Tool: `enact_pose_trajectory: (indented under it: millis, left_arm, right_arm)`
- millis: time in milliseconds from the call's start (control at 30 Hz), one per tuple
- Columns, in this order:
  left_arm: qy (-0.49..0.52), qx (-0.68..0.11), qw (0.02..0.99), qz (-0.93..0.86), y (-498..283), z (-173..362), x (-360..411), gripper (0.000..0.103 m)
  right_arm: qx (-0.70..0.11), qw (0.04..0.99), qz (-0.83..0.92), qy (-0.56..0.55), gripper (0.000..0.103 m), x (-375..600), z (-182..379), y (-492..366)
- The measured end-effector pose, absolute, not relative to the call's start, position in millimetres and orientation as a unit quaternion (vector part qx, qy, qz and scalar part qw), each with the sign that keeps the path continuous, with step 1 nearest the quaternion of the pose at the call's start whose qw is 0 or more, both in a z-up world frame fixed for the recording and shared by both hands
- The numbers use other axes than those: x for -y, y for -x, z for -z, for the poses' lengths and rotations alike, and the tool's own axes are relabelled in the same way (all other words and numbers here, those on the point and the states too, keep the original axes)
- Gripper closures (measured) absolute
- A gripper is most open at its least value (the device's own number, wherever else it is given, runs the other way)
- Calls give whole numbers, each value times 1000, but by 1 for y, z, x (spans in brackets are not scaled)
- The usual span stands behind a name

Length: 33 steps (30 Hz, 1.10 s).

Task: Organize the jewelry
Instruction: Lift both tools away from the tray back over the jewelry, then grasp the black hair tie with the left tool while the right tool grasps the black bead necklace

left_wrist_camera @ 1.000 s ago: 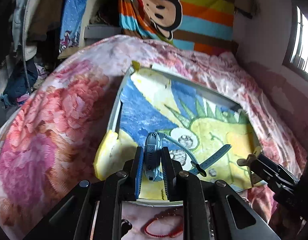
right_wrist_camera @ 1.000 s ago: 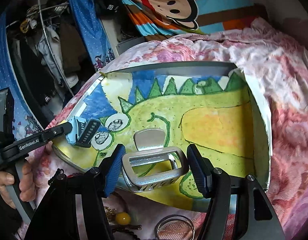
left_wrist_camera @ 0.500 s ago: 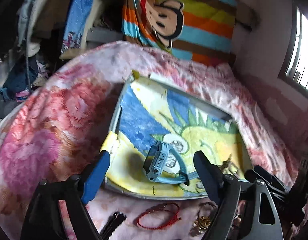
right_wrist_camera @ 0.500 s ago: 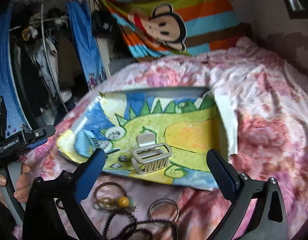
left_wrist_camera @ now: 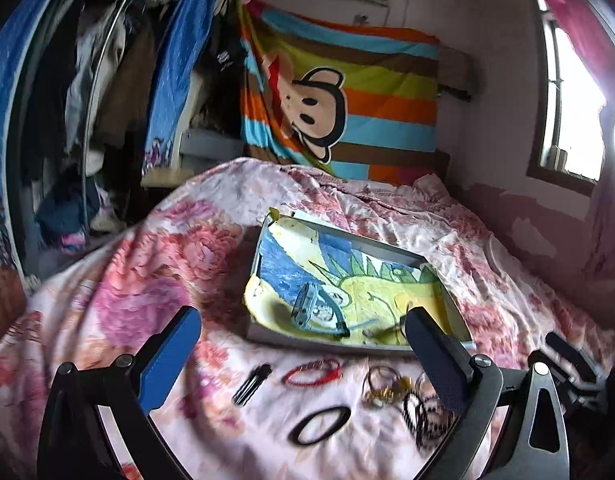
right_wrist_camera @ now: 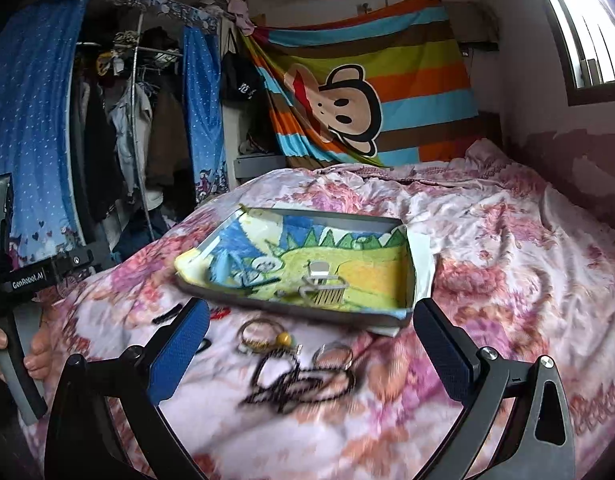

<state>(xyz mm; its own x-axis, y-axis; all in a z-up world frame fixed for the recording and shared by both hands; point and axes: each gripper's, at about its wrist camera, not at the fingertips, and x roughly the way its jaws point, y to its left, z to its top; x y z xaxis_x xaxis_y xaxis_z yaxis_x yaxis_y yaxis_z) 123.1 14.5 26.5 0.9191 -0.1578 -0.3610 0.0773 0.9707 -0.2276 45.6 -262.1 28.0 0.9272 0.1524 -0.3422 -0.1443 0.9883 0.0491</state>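
A bed (left_wrist_camera: 155,280) covered with a pink flowered quilt fills both views. On the quilt lies a shallow grey tray (left_wrist_camera: 391,249) lined with a dinosaur drawing in blue, green and yellow. Behind the tray, a striped monkey cloth (right_wrist_camera: 371,92) hangs on the wall.

Inside the tray, toward its left part, a blue watch (left_wrist_camera: 307,308) lies on the drawing, its strap curling toward the tray's front rim. Right of the watch, still inside the tray, sits a silver hair clip (right_wrist_camera: 323,282).

In front of the tray, loose on the quilt, lie a tangled black cord (right_wrist_camera: 303,380), a black oval hair tie (left_wrist_camera: 319,426), a red bracelet (left_wrist_camera: 313,372), a black hair clip (left_wrist_camera: 252,384), a thin bangle (right_wrist_camera: 333,354), and a ring with a yellow bead (right_wrist_camera: 284,337).

The left hand-held gripper (left_wrist_camera: 301,354) hangs in front of the tray with its jaws spread wide; they have just been opening, and nothing is between them. The right hand-held gripper (right_wrist_camera: 311,348) also stands spread wide in front of the tray, with nothing in its grasp. At the left edge of the right wrist view, a person's hand (right_wrist_camera: 35,354) grips the left tool's handle.
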Motion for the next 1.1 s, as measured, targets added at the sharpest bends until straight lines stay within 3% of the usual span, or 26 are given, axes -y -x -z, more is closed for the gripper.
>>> enact_pose_trajectory:
  millis: [467, 1100]
  left_arm:
    - [31, -278, 955, 93, -61, 0, -12, 0]
    - [-33, -378, 919, 110, -118, 40, 20, 0]
  right_arm:
    - [-282, 956, -81, -14, 3, 267, 10, -1]
    - [-389, 912, -123, -43, 3, 273, 49, -80]
